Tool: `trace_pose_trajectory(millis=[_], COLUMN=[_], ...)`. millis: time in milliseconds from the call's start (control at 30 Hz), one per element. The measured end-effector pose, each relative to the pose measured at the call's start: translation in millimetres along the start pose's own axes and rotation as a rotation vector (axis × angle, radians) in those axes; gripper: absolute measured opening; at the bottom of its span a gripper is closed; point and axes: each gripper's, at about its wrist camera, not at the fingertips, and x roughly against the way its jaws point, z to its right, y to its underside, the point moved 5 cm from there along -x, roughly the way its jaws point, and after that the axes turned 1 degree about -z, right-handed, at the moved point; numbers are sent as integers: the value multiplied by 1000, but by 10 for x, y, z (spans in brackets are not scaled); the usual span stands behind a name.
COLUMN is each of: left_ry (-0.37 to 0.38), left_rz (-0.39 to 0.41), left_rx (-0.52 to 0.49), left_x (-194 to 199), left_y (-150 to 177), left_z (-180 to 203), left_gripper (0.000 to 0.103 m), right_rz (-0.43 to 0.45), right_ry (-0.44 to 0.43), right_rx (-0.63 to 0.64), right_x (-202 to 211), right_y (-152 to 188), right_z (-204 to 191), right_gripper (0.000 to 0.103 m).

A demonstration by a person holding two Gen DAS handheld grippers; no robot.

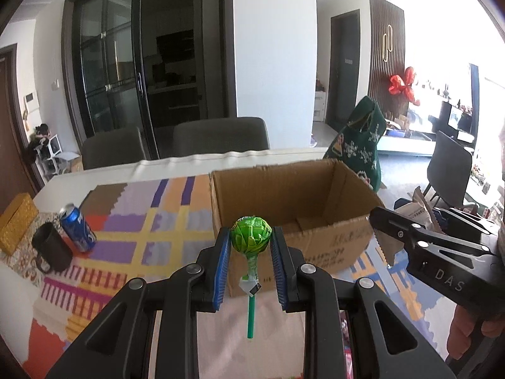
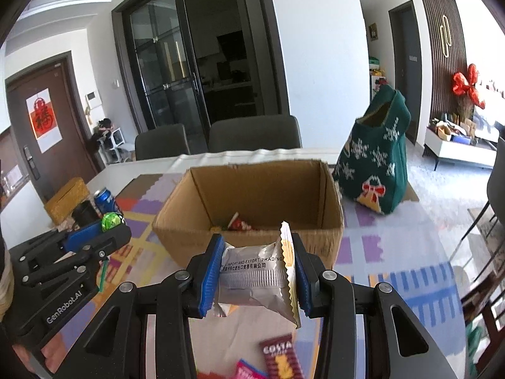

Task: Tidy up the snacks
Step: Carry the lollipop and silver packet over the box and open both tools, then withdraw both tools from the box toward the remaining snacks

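Snacks, both light: lollipop (image 1: 251, 237) clamped at its hard head by left fingers (image 1: 221, 265); crinkly silver packet (image 2: 257, 279) pinched by right fingers (image 2: 210, 274), crushable.

A green lollipop (image 1: 251, 237) stands up straight with its green stick pointing down, squeezed at its round head between blue pads. A silver snack packet (image 2: 257, 279) (zigzag edges, black writing) is squeezed sideways too. Behind both sits an open brown cardboard box (image 2: 252, 195) with some snacks inside.
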Motion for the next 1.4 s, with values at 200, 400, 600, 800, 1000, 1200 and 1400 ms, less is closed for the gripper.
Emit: trace_pose_trajectory(millis=[200, 400, 600, 800, 1000, 1200, 1400], left_ry=[16, 37, 44, 17, -54, -52, -53], left_rz=[5, -17, -56, -99, -62, -57, -55], left_rx=[-15, -15, -13, -12, -45, -25, -17], left_x=[-174, -418, -703, -902, -754, -519, -231], left_y=[-196, -329, -411, -418, -352, -234, -70], left_z=[28, 53, 40, 0, -41, -84, -75], left_gripper=[26, 26, 26, 47, 65, 69, 74], right_rz=[-6, -24, -54, -83, -96, -82, -53], right_ry=[-1, 5, 37, 40, 63, 61, 55], right_rx=[7, 12, 5, 6, -21, -16, 13], right_x=[-183, -423, -658, -844, -855, -642, -340], right_y=[-191, -350, -445, -493, -442, -335, -196], right_z=[22, 54, 154, 195, 275, 275, 209], right_gripper=[42, 42, 42, 43, 65, 65, 65])
